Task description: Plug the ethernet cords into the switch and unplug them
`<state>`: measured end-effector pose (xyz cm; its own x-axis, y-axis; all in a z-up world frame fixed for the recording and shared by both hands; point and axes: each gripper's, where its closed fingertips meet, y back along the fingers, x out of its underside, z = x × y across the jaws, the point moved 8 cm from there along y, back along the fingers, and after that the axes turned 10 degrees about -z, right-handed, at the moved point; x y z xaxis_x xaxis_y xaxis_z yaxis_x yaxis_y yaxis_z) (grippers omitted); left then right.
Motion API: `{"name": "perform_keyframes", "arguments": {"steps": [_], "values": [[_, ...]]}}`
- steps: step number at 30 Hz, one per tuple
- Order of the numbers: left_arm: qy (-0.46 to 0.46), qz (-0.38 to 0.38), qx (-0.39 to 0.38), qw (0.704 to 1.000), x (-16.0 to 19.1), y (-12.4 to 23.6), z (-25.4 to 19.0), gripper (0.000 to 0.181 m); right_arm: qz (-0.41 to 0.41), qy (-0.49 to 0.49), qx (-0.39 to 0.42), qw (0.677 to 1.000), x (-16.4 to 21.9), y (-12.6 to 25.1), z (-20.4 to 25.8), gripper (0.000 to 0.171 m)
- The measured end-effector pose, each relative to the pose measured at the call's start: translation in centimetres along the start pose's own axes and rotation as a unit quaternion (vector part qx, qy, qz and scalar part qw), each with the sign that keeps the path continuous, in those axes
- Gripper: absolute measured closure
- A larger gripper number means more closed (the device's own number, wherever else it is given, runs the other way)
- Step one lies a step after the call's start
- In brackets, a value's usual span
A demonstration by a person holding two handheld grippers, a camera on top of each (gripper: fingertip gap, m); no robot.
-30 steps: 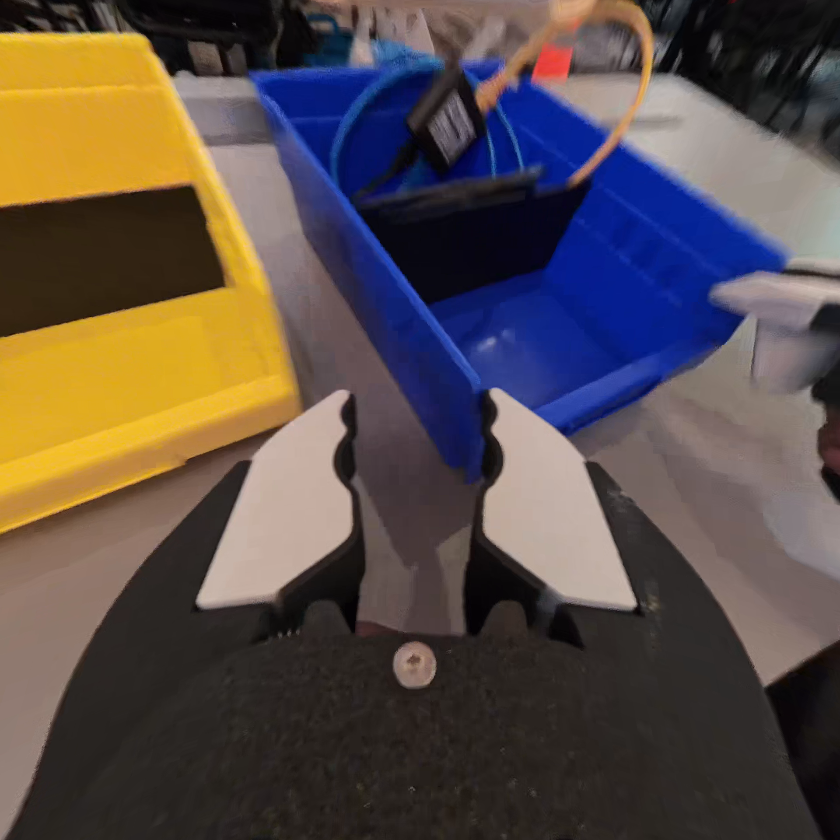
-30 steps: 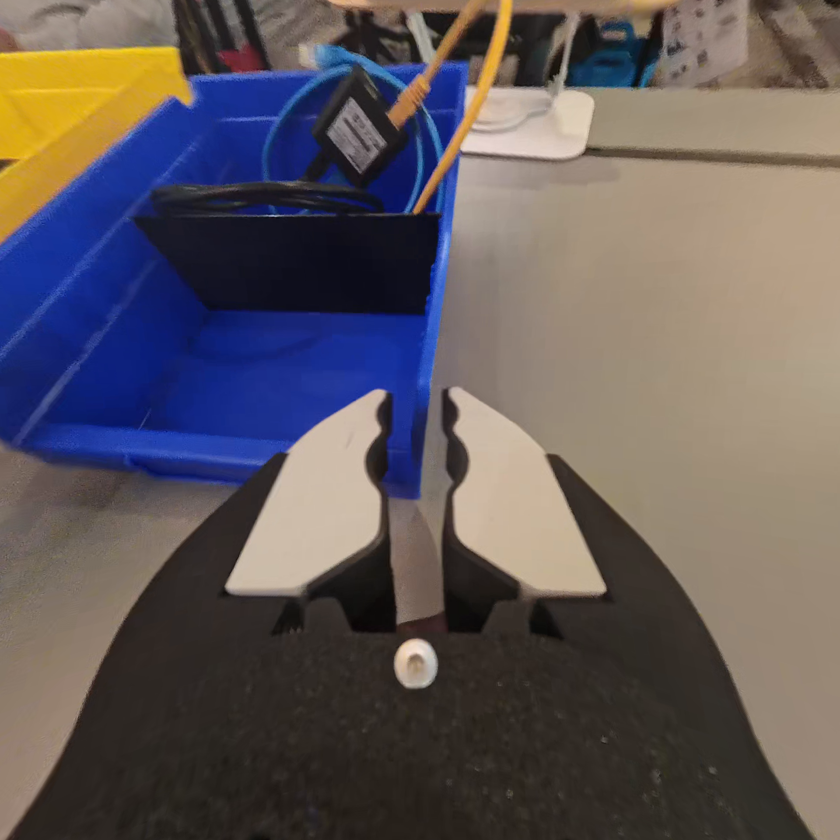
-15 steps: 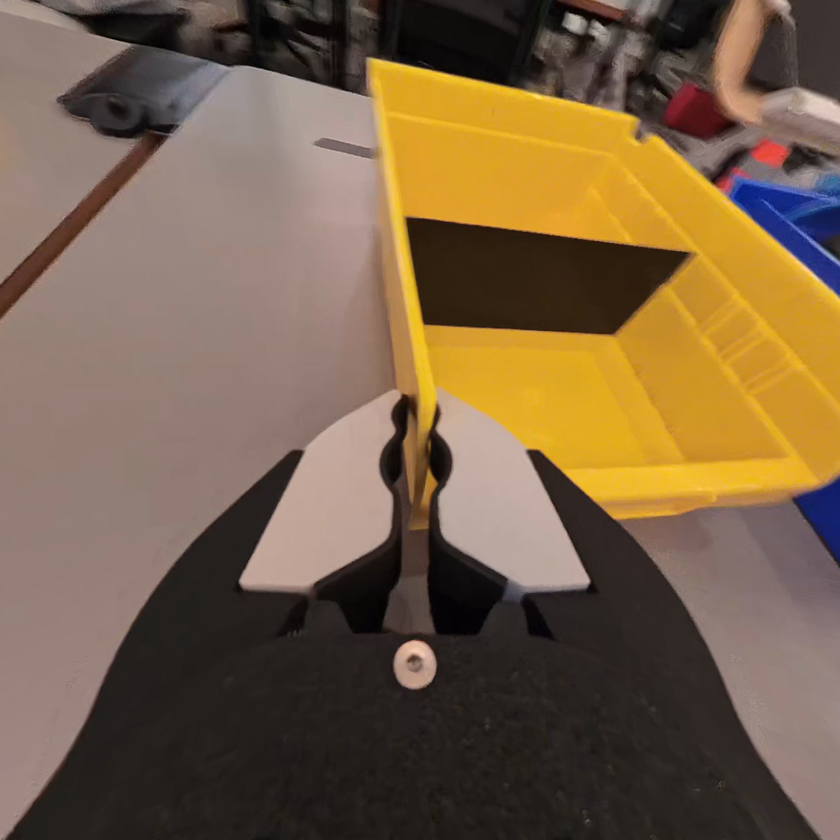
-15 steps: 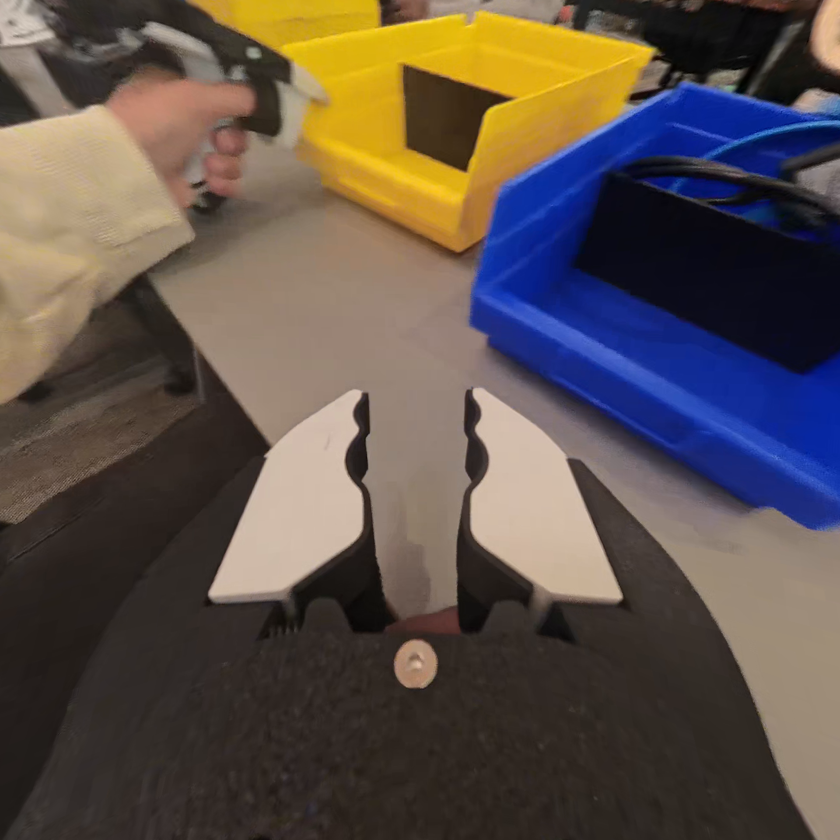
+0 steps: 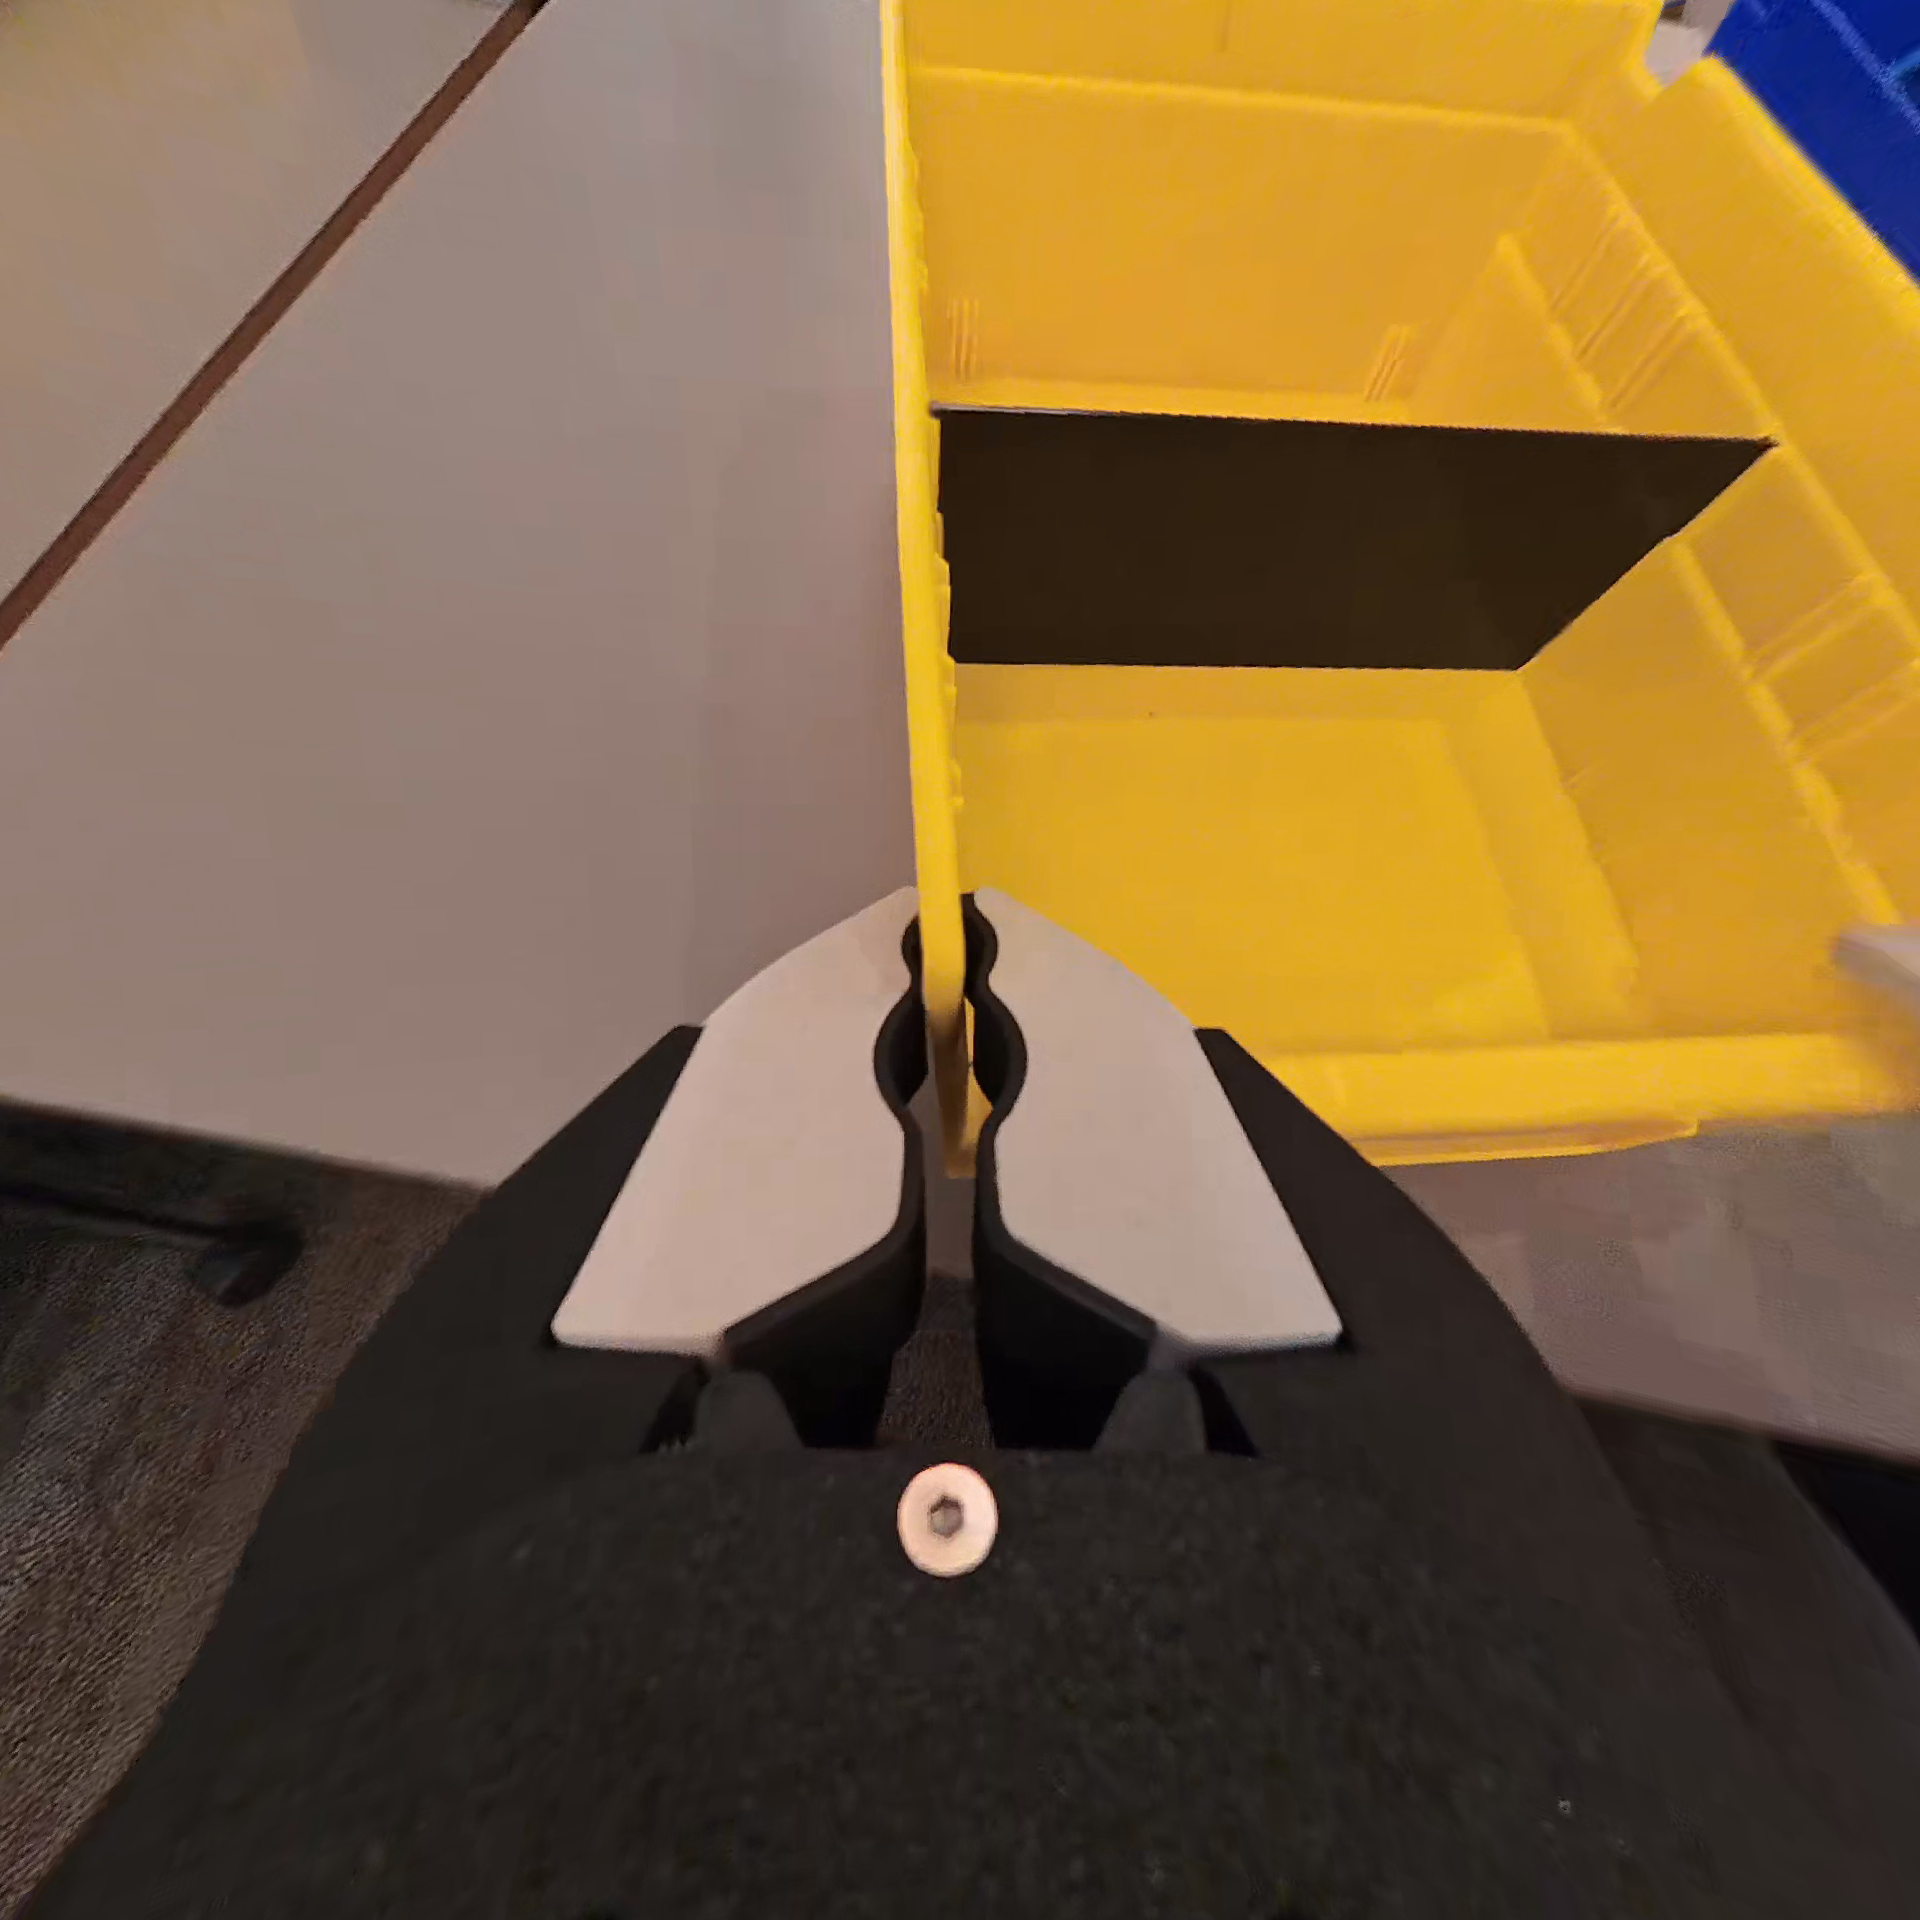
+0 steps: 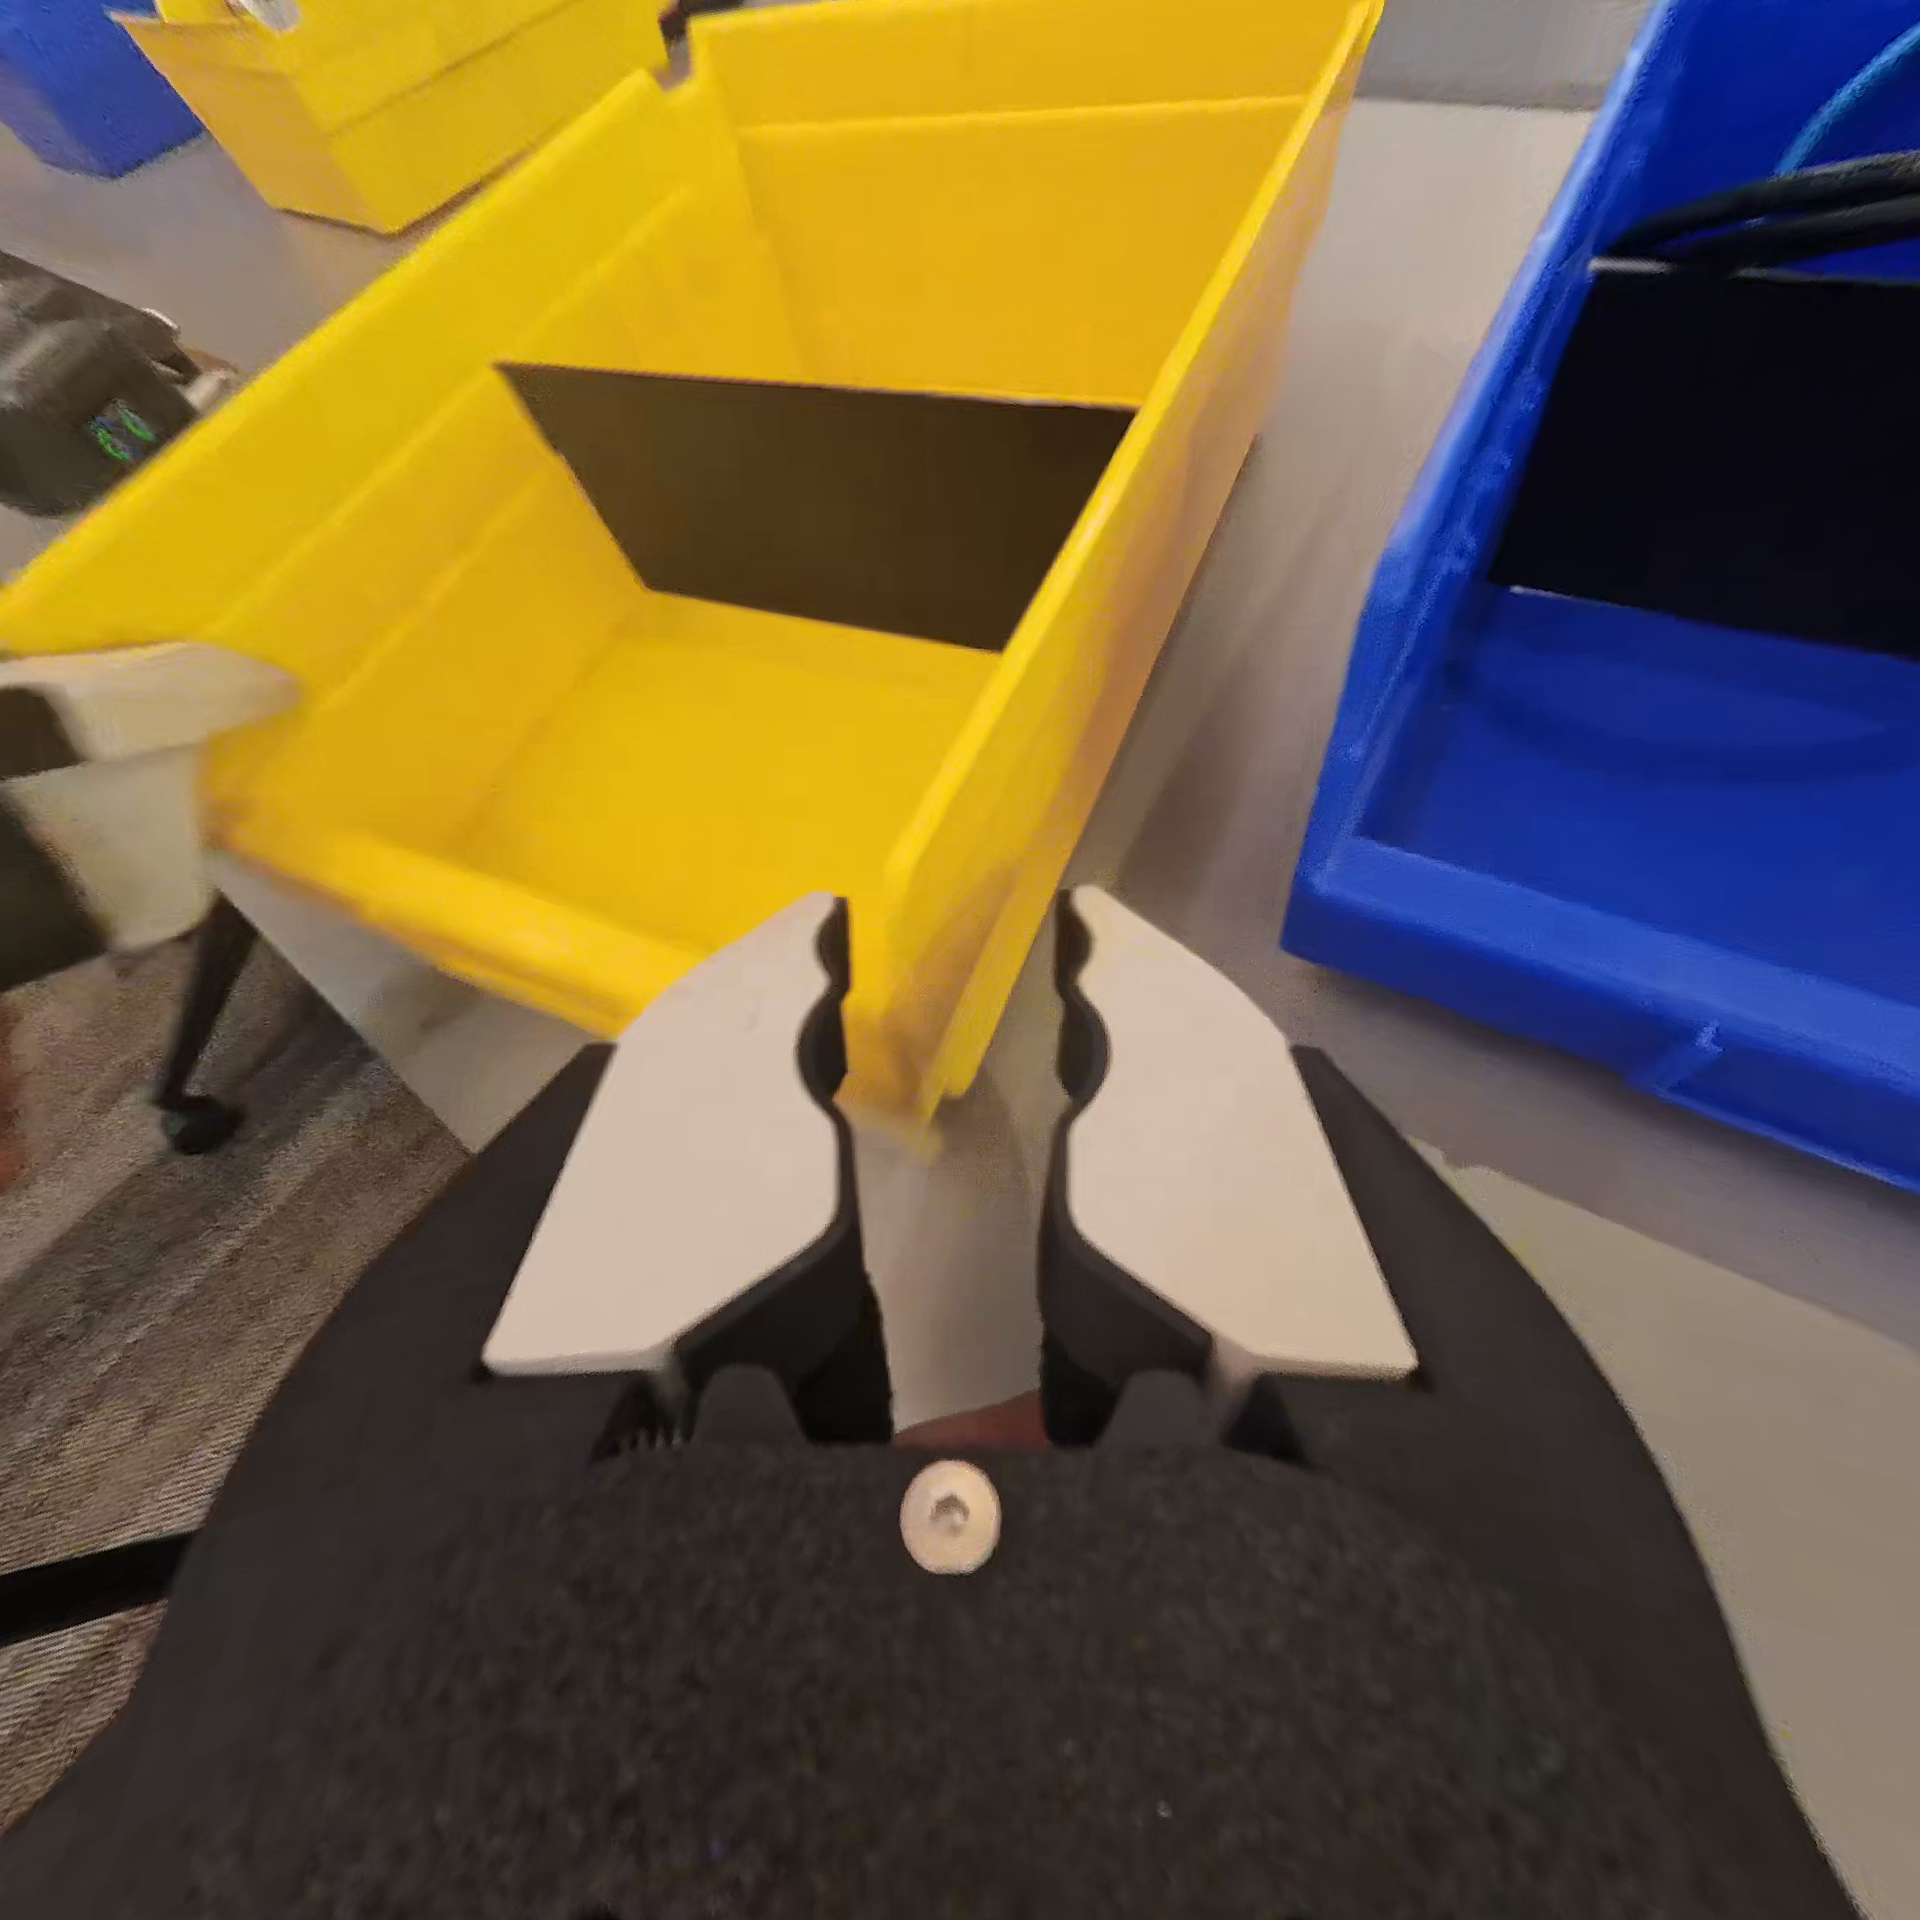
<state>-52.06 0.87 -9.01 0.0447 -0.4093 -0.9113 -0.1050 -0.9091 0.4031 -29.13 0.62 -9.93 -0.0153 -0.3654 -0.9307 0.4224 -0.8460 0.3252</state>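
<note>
My left gripper (image 5: 943, 914) is shut on the left side wall of a yellow bin (image 5: 1299, 883), near its front corner. My right gripper (image 6: 951, 914) is open, and its fingers straddle the right front corner of the same yellow bin (image 6: 675, 790) without closing on it. The bin holds only a black divider (image 5: 1299, 540). A blue bin (image 6: 1610, 831) stands to the right with a black cable (image 6: 1787, 208) and a blue cord (image 6: 1849, 94) behind its divider. No switch is visible in either view. The left gripper (image 6: 125, 707) also shows at the left edge of the right wrist view.
The grey table (image 5: 468, 623) ends just in front of the bins, with carpet (image 6: 156, 1299) below. A second yellow bin (image 6: 395, 114) stands far back left. A black device (image 6: 83, 416) lies to the left. A chair leg with a caster (image 6: 197, 1039) stands on the floor. My hands' fingertips stand some 20 centimeters from each other. My left gripper is the nearer one to the black device (image 6: 83, 416): about 35 centimeters, against 55 centimeters.
The left gripper has closed tight on the yellow bin's left wall. The right gripper has swung left from the blue bin to the yellow bin's right front corner.
</note>
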Motion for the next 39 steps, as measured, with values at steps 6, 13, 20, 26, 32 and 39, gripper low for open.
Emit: {"name": "perform_keyframes", "arguments": {"steps": [6,13,20,26,32,39], "values": [[-0.031,-0.033,0.002,0.999,1.5,5.8,-1.3,0.174,-0.011,0.041,0.029,0.999,-0.4,1.3,0.6,0.164],[-0.087,-0.170,0.012,0.981,-5.1,9.0,-6.1,0.176,-0.147,0.099,0.081,0.981,-8.3,7.9,-0.7,0.166],[-0.102,-0.222,0.117,0.963,-13.8,5.7,-22.3,0.176,-0.185,0.115,0.209,0.953,-17.2,17.3,-13.8,0.166],[-0.102,-0.191,0.193,0.957,-11.3,0.6,-41.0,0.175,-0.115,0.077,0.304,0.942,-16.4,24.8,-30.7,0.168],[-0.118,-0.092,0.245,0.958,-2.0,-5.7,-53.8,0.175,0.008,0.032,0.334,0.942,-6.6,27.7,-44.7,0.167],[-0.180,-0.070,0.219,0.956,2.2,-8.8,-58.0,0.172,-0.022,-0.107,0.336,0.936,-0.5,25.6,-51.1,0.167]]}}
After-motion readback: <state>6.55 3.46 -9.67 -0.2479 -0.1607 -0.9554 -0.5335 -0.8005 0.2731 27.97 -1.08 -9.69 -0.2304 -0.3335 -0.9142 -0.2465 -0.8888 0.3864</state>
